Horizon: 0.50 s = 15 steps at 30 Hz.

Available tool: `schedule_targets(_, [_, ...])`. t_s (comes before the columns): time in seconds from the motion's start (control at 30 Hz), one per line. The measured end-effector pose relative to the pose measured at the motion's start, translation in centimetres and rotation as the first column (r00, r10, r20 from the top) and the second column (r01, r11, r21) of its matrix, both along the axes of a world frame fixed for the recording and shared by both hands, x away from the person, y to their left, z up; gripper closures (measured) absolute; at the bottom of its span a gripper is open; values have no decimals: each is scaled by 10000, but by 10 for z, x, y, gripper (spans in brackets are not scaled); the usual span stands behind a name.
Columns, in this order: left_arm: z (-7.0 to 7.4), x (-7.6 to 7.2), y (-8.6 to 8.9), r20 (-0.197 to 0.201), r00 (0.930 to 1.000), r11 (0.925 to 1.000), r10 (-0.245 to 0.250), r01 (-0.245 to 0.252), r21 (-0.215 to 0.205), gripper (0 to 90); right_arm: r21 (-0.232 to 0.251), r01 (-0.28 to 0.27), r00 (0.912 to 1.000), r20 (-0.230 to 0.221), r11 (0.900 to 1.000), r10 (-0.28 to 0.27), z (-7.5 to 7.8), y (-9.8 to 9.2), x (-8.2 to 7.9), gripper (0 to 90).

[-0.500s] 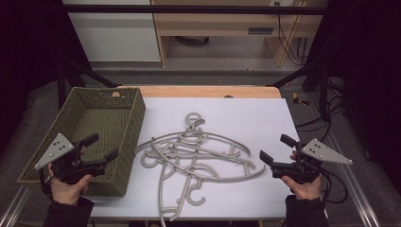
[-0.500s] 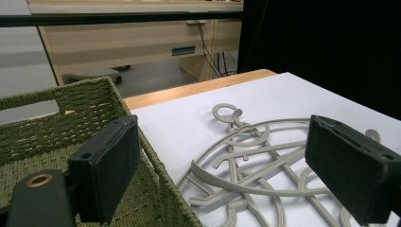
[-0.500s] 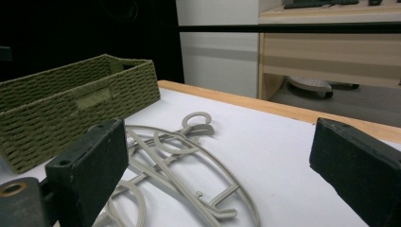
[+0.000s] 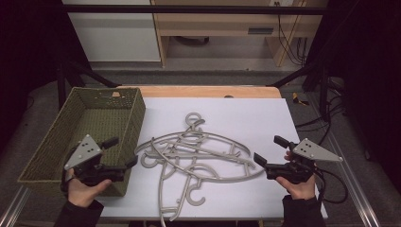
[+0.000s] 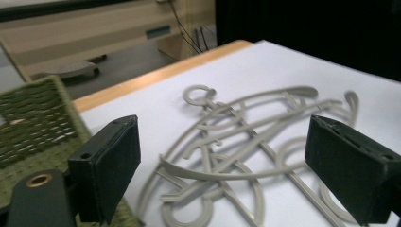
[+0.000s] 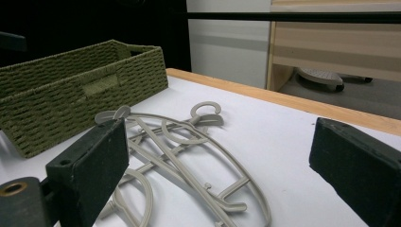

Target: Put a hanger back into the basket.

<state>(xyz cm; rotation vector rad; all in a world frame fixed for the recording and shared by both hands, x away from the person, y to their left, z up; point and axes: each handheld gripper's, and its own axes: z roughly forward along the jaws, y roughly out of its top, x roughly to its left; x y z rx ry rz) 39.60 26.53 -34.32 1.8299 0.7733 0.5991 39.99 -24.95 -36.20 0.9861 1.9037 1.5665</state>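
A tangle of grey plastic hangers point(image 4: 194, 161) lies flat at the middle of the white tabletop point(image 4: 246, 116), hooks pointing several ways, none lifted; the pile sits just right of the green woven basket point(image 4: 56, 142), apart from its wall; the left gripper point(image 4: 120, 153) hovers over the basket's near right corner, fingers point(image 5: 106, 165) released and spread wide, nothing between them; the right gripper point(image 4: 270, 150) is held just beside the pile's right edge, fingers point(image 6: 90, 175) likewise released, clear of the hangers; both grippers point inward at the pile.
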Motion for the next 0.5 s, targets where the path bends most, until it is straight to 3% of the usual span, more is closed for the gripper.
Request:
schedule_targets(0.07, [-1, -1, -17, -205, 9982, 9973, -565, 574, 460, 111, -40, -46, 10000, 19, 10000, 46, 1, 2, -1, 56])
schedule_targets(0.1, [-1, -1, -17, -205, 9982, 9973, -565, 574, 460, 111, -40, -46, 10000, 19, 10000, 46, 1, 2, -1, 56])
schedule_targets(0.27, [-11, -1, -51, -748, 9859, 9803, -1497, 1578, 1185, 112, -97, -184, 9998, -59, 9998, 184, 0, 5, 0, 56])
schedule_targets(0.3, [-11, -1, -51, -748, 9859, 9803, -1497, 1578, 1185, 112, -97, -184, 9998, -59, 9998, 184, 0, 5, 0, 56])
schedule_targets(0.5, [-28, 10, -81, -1480, 9681, 9482, -2022, 2314, 2176, 114, -98, -283, 9995, -101, 9996, 282, -1, 8, 1, 57])
